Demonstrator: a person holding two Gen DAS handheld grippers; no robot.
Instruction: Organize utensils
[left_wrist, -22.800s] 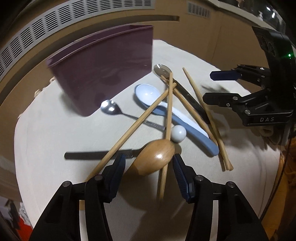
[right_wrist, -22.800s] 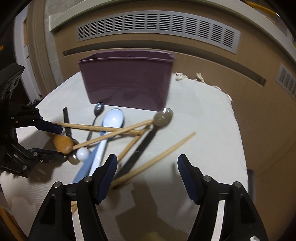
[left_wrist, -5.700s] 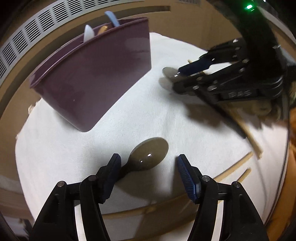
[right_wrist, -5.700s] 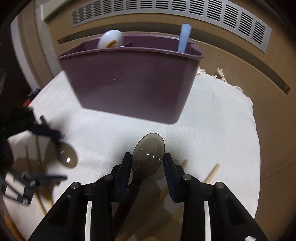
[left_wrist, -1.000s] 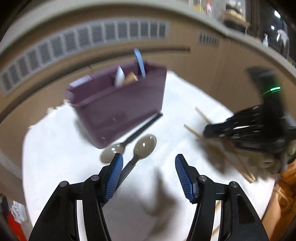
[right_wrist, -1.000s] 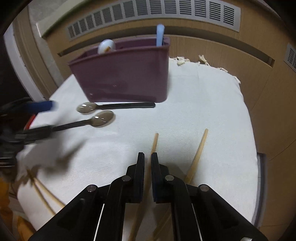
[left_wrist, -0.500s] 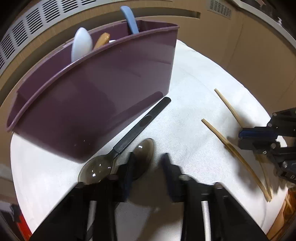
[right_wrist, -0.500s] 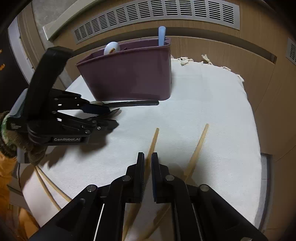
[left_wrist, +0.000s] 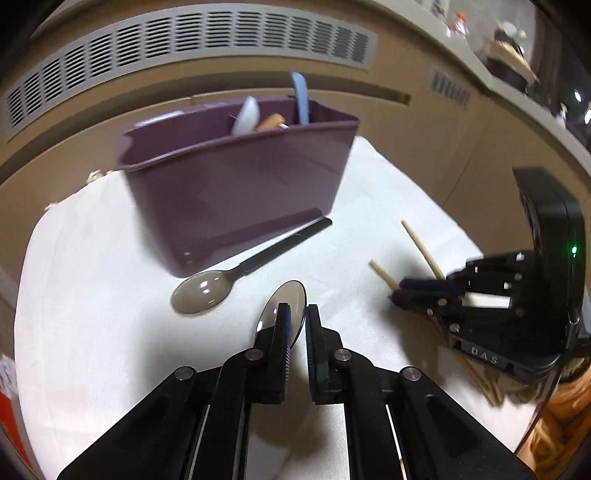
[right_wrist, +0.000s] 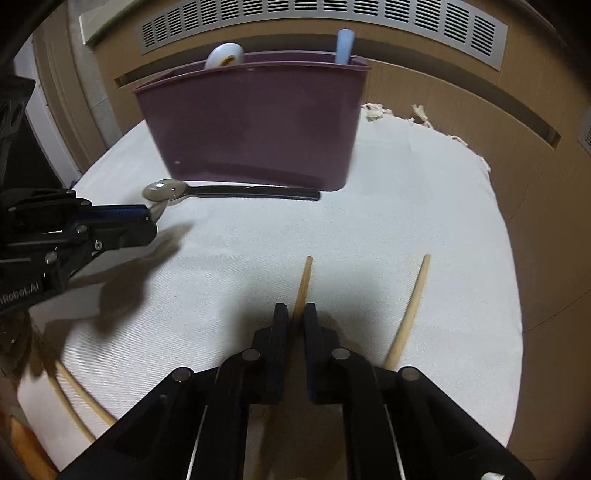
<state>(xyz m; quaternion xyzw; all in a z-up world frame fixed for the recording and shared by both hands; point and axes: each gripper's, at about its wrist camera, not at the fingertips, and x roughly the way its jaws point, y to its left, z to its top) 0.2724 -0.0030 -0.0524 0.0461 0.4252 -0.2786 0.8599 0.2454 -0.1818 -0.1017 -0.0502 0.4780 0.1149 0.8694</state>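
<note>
While the left gripper (left_wrist: 296, 325) was open over the cloth a second ago, it now sits clamped on a metal spoon (left_wrist: 282, 308), bowl poking out past the fingertips and raised off the white cloth (left_wrist: 92, 350). The frame half a second back shows the jaws just closing on it; now the pinch looks complete and the spoon appears lifted clear. The right gripper (right_wrist: 294, 317) is unchanged from a second ago: closed on a wooden chopstick (right_wrist: 303, 280), whose tip juts forward above the cloth. A second chopstick (right_wrist: 410, 314) lies just beside it to the right, on the cloth.

The black-handled spoon (left_wrist: 240, 277) stays flat on the cloth, touching or nearly touching the front base of the purple caddy (left_wrist: 236, 192). Inside the caddy stand a white spoon (left_wrist: 245, 116), a wooden piece (left_wrist: 271, 122) and a blue handle (left_wrist: 301, 96), so some utensils are already sorted. In the right wrist view two more chopsticks (right_wrist: 74, 398) lie at the near left edge of the cloth.

Meaning: both hands are now loaded, so the likely next step is carrying each item to the caddy. Remaining: one spoon, three loose chopsticks, plus the two held items. Roughly halfway. Risk: the thin spoon could twist in the pinch during the lift.
</note>
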